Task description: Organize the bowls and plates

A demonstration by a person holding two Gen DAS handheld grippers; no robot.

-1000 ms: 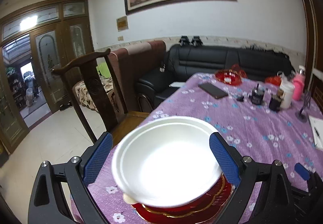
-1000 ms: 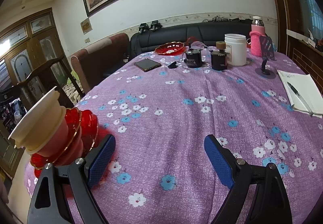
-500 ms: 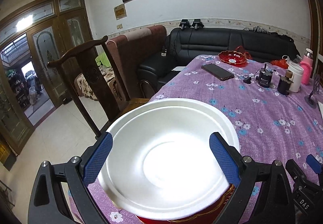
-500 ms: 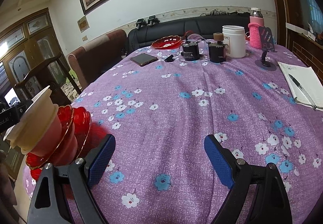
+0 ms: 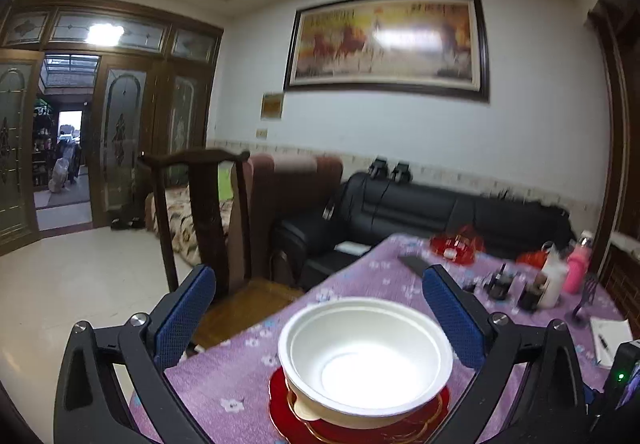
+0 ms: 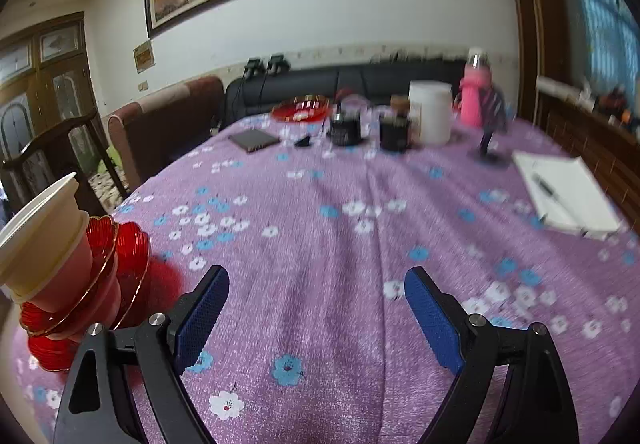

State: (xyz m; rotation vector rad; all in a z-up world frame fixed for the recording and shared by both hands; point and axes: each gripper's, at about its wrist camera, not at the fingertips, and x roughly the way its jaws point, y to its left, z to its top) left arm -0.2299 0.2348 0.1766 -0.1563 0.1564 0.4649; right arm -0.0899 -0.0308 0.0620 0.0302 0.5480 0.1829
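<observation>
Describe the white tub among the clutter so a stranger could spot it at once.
Start at the black sofa behind the purple-clothed table. Along the table's far edge stands a cluster of containers; the white tub is the widest, a plain cylinder between dark jars and the pink bottle.

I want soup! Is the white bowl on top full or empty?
Empty. The white bowl, stacked upright on the red plates, shows only its bare white bottom.

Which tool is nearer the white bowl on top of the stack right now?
Left. The left tool is lined up on the white bowl, pads either side, apart from it, jaws opening. The right tool sits open over bare tablecloth, with the bowl off to its left.
</observation>
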